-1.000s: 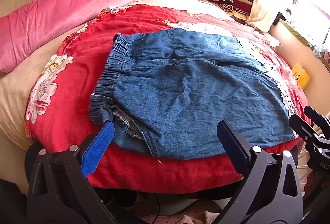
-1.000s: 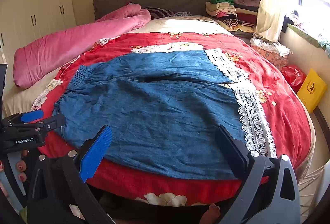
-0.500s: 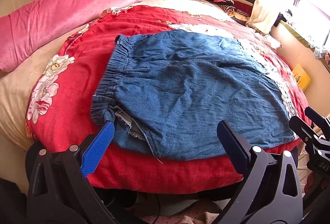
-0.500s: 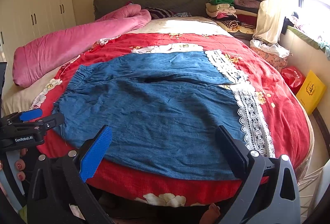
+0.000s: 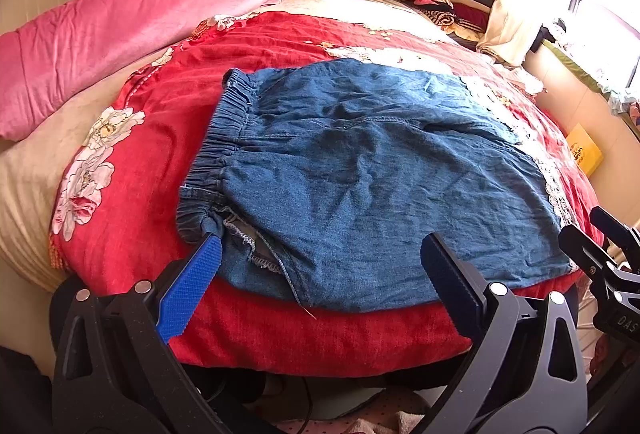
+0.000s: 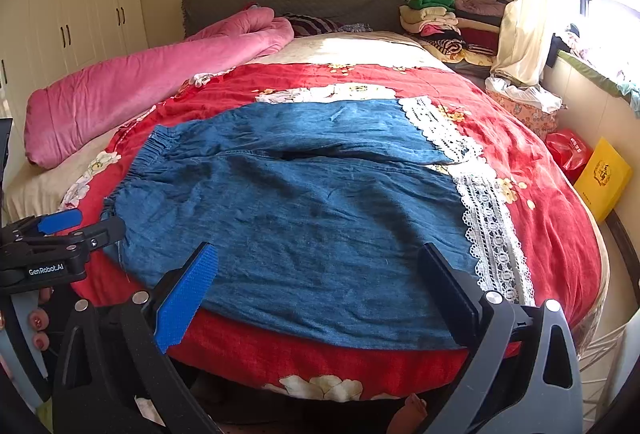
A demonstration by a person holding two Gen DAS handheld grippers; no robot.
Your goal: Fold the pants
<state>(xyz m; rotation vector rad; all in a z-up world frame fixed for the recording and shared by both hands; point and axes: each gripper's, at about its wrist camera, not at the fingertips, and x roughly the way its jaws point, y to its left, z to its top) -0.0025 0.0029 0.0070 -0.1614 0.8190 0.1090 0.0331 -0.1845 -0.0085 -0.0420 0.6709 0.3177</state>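
Bed (image 6: 560, 234): red cover. Pants (image 6: 304, 210) flat at frame centre, long axis left-right, waistband left, lace hems right. My left tongs (image 5: 320, 266) apart, empty, nearest waistband corner; my right tongs (image 6: 316, 274) apart, empty, nearer hems.

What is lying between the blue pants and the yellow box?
In the right wrist view, white lace trim and red floral bedspread lie between the blue pants and the yellow box.
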